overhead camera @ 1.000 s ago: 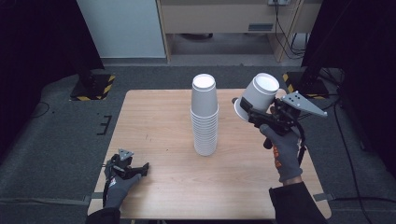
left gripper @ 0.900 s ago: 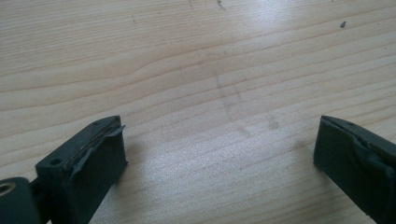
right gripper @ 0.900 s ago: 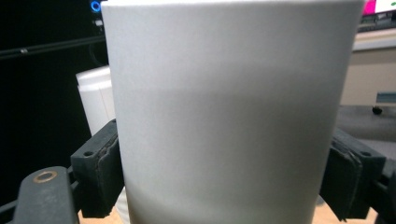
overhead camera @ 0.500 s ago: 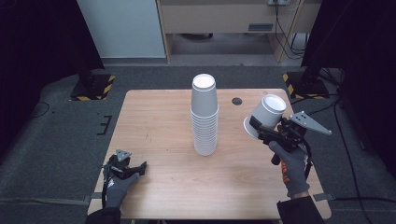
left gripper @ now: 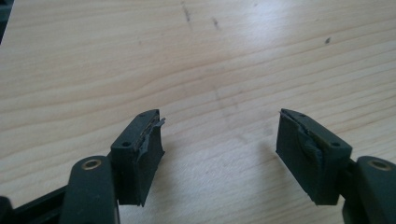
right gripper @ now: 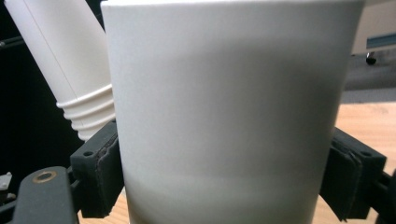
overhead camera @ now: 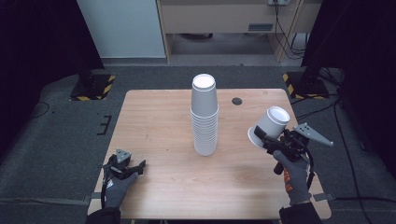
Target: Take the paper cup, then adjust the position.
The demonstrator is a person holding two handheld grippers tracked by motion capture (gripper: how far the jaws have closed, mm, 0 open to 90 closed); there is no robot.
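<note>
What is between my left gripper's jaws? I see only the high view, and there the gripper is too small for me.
Observer: Nothing. In the left gripper view the left gripper has only bare table between its jaws, which have just been closing.
Operator: And does the right gripper really press on the cup?
Observer: Yes. In the right gripper view the right gripper has both pads against the sides of the white cup.
Operator: Is the cup upright?
Observer: No. It is tilted, with its closed base up and away from the hand, and the stack of cups stands behind it.
</note>
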